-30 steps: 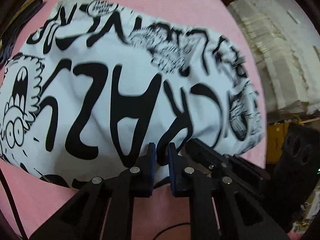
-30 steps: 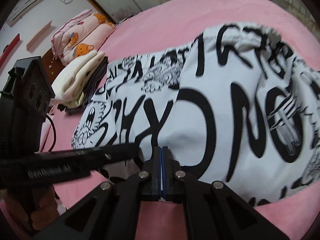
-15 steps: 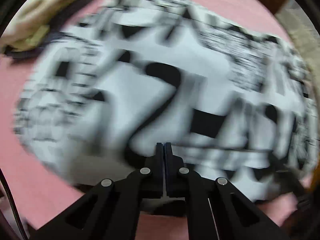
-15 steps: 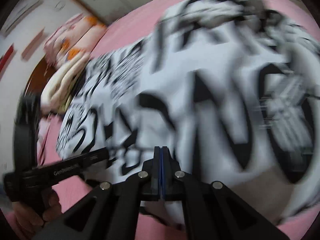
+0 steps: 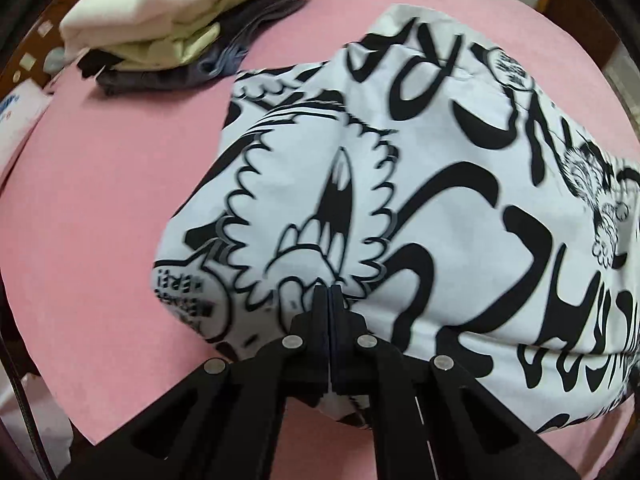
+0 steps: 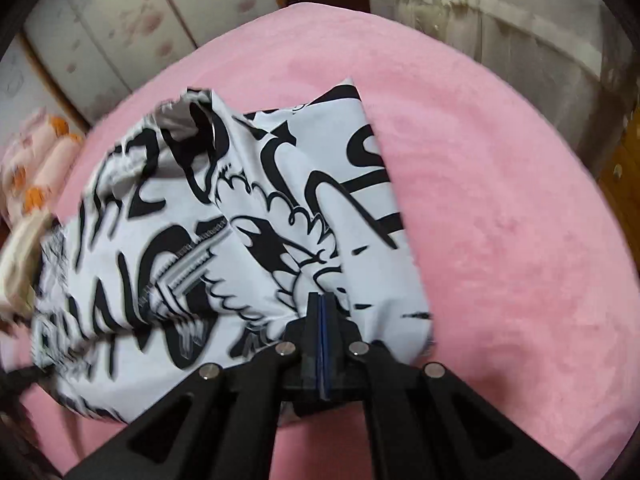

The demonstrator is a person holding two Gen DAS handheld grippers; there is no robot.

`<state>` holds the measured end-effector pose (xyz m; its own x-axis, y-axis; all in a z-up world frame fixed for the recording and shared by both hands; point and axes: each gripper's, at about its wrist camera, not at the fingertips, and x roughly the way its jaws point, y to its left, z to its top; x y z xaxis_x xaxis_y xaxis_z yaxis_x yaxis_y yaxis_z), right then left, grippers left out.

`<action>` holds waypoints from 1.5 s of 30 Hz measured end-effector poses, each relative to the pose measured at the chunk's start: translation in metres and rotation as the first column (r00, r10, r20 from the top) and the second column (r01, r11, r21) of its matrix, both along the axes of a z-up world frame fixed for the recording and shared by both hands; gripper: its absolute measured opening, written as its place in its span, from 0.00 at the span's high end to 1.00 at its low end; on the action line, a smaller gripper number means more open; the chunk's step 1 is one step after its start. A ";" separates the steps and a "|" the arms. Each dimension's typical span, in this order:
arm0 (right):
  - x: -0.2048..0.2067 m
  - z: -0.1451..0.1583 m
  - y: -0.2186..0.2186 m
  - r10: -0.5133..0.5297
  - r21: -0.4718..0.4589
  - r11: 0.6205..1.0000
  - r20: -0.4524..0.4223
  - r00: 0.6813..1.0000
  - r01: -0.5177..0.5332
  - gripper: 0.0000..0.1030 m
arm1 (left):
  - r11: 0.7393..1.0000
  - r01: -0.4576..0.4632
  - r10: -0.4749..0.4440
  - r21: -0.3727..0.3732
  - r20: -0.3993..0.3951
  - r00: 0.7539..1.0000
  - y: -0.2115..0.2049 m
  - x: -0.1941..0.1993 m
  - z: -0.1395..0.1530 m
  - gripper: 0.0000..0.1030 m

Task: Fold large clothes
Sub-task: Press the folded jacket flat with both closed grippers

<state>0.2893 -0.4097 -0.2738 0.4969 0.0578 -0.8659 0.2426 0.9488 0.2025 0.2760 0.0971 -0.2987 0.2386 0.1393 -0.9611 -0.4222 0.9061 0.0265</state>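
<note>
One pink bedcover (image 5: 120, 184), curtained room.

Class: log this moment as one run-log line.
left hand-held gripper: shut on garment | right hand-held gripper: shut on garment | surface: pink bed

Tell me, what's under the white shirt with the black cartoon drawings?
The pink blanket shows all around the white shirt, so the shirt lies on it. Whatever else sits beneath the shirt is covered and can't be seen.
</note>
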 end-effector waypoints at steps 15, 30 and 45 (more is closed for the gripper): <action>-0.001 0.040 0.070 0.014 -0.004 1.000 0.071 0.997 -0.013 1.00 | 0.954 0.241 -0.233 -0.178 0.068 0.970 -0.031 0.017 0.024 0.98; 0.046 0.007 0.213 0.414 0.251 0.875 0.053 0.909 -0.414 1.00 | 0.808 0.379 -0.376 -0.451 0.101 0.921 -0.114 0.098 -0.014 0.96; 0.142 -0.012 0.182 0.367 0.276 0.877 0.141 0.919 -0.393 1.00 | 0.925 0.143 -0.061 -0.352 0.235 0.970 -0.015 0.157 -0.030 0.99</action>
